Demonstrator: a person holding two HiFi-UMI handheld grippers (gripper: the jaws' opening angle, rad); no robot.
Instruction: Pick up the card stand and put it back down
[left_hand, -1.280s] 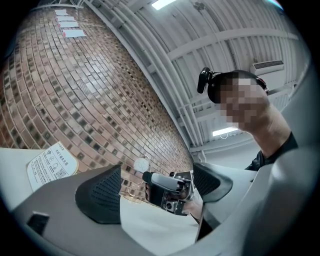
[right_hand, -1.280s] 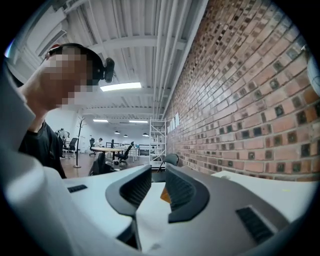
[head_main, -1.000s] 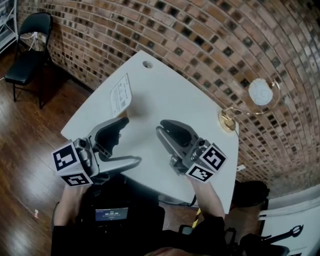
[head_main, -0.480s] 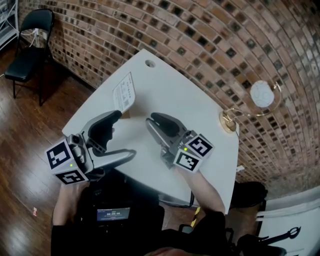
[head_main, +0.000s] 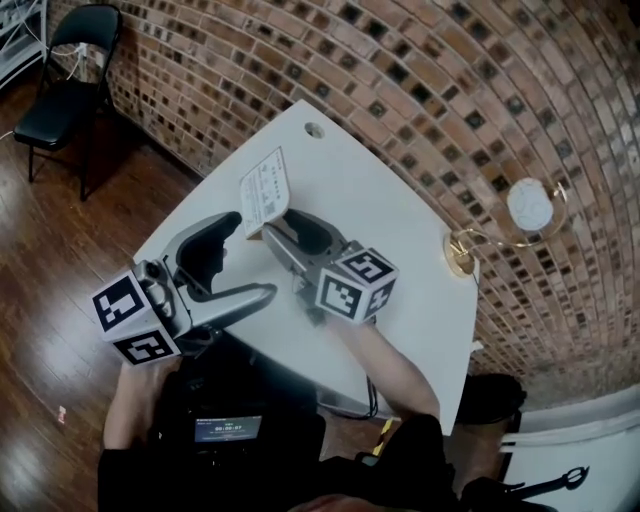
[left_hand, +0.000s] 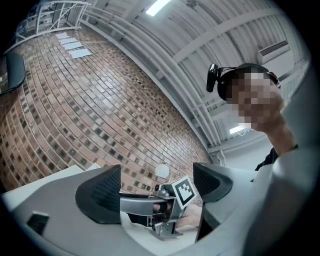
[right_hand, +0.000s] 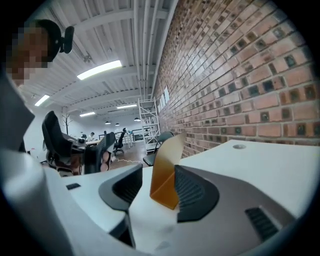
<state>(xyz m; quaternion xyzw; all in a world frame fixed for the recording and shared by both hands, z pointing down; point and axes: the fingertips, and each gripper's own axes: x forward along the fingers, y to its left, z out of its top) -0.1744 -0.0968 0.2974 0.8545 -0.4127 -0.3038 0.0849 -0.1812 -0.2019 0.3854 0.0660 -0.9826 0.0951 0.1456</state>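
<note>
The card stand (head_main: 264, 190) stands upright near the tabletop's (head_main: 390, 205) left edge, about midway along it. The right gripper (head_main: 288, 226) reaches around it: its jaws have just been opening and now stand wide, the stand (right_hand: 165, 172) between them, close by one pad and unclamped. The left gripper (head_main: 254, 256) hangs over the near edge, jaws apart and empty.

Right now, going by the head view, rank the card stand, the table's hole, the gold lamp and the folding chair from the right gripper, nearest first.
The right gripper has just been opening its jaws.
1. card stand, between the jaws.
2. hole, far corner, beyond the stand.
3. gold lamp, off to the right.
4. folding chair, on the floor, upper left.
</note>
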